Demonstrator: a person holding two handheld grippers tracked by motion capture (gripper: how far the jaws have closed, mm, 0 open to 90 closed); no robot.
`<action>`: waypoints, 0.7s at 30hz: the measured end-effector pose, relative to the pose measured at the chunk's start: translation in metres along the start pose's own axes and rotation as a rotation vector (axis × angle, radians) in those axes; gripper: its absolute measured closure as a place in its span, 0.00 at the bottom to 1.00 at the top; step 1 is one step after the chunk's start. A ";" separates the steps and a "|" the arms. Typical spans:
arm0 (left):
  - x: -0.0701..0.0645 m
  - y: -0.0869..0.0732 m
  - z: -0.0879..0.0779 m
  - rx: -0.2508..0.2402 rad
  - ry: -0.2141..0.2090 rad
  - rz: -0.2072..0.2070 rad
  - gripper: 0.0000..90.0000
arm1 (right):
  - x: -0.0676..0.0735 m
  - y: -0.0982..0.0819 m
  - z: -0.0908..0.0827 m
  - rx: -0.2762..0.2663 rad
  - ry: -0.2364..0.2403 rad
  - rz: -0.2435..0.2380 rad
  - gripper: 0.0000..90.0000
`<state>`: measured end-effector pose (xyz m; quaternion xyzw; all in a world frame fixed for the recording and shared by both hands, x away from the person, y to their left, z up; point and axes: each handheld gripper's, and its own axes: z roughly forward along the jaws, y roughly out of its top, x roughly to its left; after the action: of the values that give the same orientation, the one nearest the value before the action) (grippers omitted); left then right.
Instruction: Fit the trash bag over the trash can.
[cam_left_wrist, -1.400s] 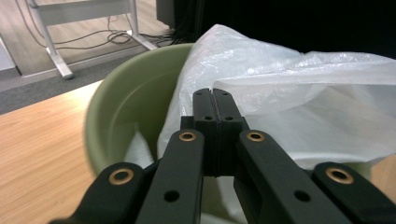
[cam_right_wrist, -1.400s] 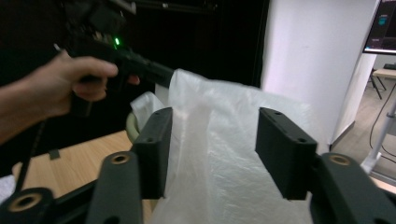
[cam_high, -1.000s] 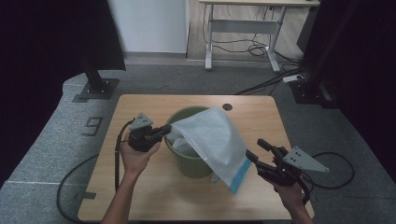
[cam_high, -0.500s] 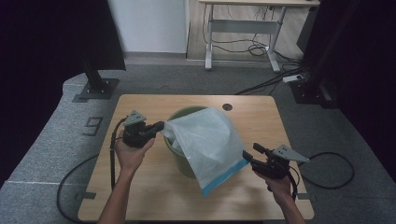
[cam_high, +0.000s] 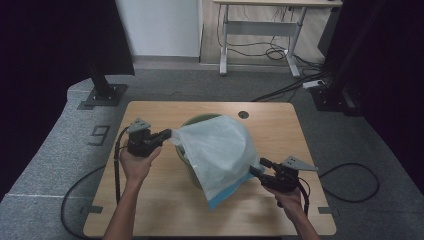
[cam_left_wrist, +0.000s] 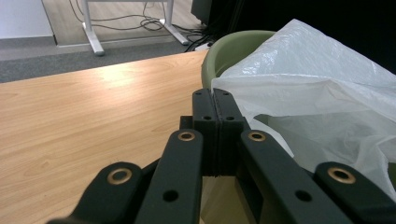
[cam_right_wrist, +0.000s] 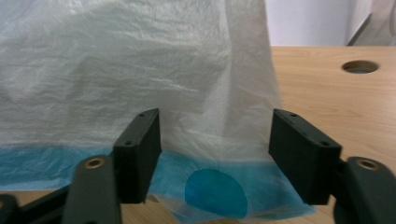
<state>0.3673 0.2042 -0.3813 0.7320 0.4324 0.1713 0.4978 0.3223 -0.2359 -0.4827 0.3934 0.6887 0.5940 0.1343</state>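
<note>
At frame centre, a white plastic bag (cam_high: 220, 150) draped over a green bin (cam_high: 192, 122). The left gripper (cam_high: 167, 134) clamped the bag's edge; the right gripper (cam_high: 256, 170), jaws apart, straddled its blue hem (cam_right_wrist: 215, 186). Closing squarely on that hem looked wisest before pulling.

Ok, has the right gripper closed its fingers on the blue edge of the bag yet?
No, in the right gripper view the right gripper has its fingers spread apart, with the bag and its blue edge between them unpinched.
</note>
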 end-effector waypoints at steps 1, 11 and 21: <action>0.000 0.000 0.000 0.001 0.001 0.001 0.99 | 0.000 -0.001 0.003 0.001 0.010 0.000 0.46; -0.002 0.000 -0.001 -0.007 0.001 0.004 0.99 | 0.000 0.002 0.009 0.001 0.026 -0.037 0.98; -0.012 0.005 0.001 -0.017 -0.021 0.023 0.98 | 0.000 0.021 -0.017 -0.084 -0.022 -0.075 0.99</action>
<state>0.3637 0.1933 -0.3759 0.7345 0.4173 0.1732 0.5063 0.3191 -0.2480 -0.4592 0.3679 0.6759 0.6126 0.1803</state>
